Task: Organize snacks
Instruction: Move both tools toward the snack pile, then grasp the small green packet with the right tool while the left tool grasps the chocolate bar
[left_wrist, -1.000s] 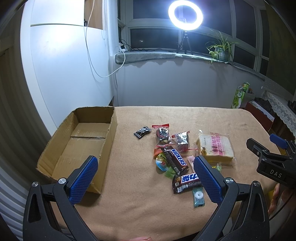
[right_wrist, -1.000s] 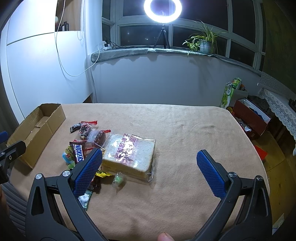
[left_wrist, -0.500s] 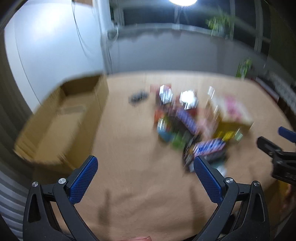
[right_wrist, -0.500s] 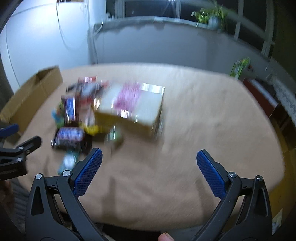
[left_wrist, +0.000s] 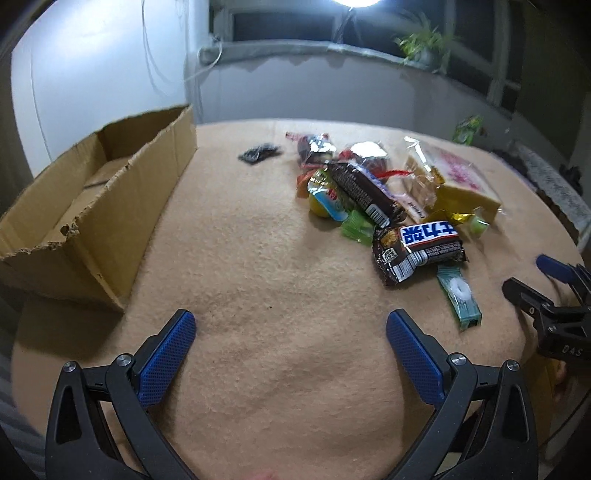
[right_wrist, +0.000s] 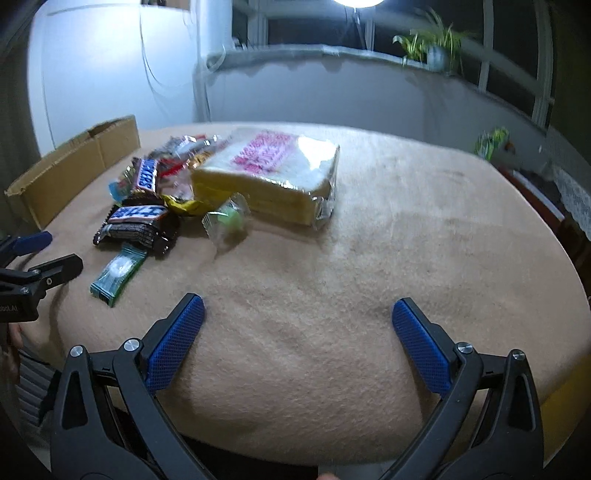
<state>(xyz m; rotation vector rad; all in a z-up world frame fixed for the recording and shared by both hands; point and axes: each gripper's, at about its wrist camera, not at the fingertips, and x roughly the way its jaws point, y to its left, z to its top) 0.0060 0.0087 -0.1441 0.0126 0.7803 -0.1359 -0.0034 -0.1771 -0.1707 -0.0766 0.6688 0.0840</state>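
An empty cardboard box (left_wrist: 92, 206) sits at the table's left edge; right of it both the left gripper (left_wrist: 290, 343) and right gripper (right_wrist: 297, 328) hover spread wide, holding nothing; the snack pile (left_wrist: 373, 195) lies well right of the box, wrapped bread (right_wrist: 273, 173) at its far side. The wrappers overlap, so a grab could likely drag neighbours along or slip on foil; several small sweets are too blurred to identify.

light: dim room, bright lamp (left_wrist: 355, 2) top centre | glare: snack wrappers | blur: mild | edges: fisheye-bent, dark
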